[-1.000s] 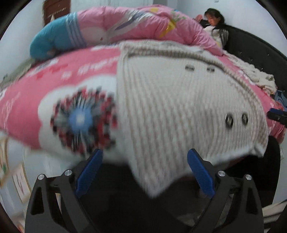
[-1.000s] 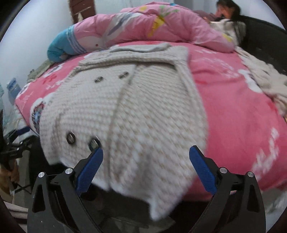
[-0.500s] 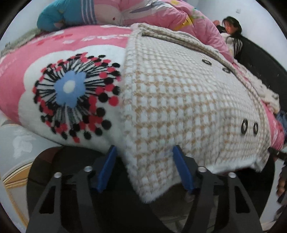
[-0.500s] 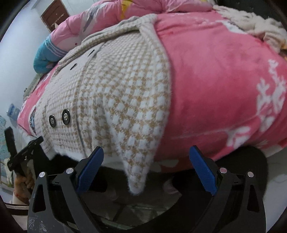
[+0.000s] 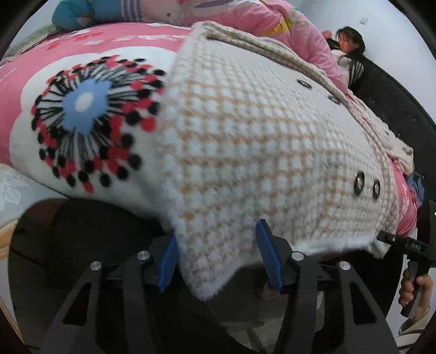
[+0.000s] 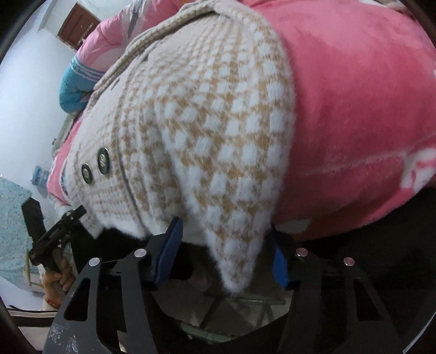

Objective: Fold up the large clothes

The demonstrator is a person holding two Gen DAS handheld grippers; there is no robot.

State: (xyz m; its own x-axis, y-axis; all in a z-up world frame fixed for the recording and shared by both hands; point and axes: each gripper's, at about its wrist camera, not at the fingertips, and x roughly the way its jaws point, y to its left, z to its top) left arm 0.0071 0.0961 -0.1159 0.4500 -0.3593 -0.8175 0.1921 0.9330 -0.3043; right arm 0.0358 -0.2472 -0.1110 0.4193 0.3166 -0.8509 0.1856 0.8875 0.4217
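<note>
I am working at the near edge of a bed covered by a pink fleece blanket (image 6: 362, 114) with white snowflake shapes and one large flower print in blue, red and black (image 5: 87, 130). At the far end of the bed lies one bunched pink quilt (image 5: 245, 16) with a teal, white-striped end; beyond it are white walls and a brown wooden door (image 6: 76, 27).

The task's one garment, a cream and tan houndstooth knitted coat (image 5: 259, 141), lies flat across the bed, its hem hanging over the near edge. I count four dark metal buttons in the left wrist view, two near the hem and two farther up.

My left gripper (image 5: 218, 258) is closing with its blue pads either side of the hem's left corner; whether they press it I cannot tell through the blur. My right gripper (image 6: 226, 258) is likewise closing around the hem's right corner, the fabric point hanging between its pads, contact unclear.

One other person (image 5: 348, 51) reclines at the far right corner, beside a dark headboard (image 5: 395, 98).
</note>
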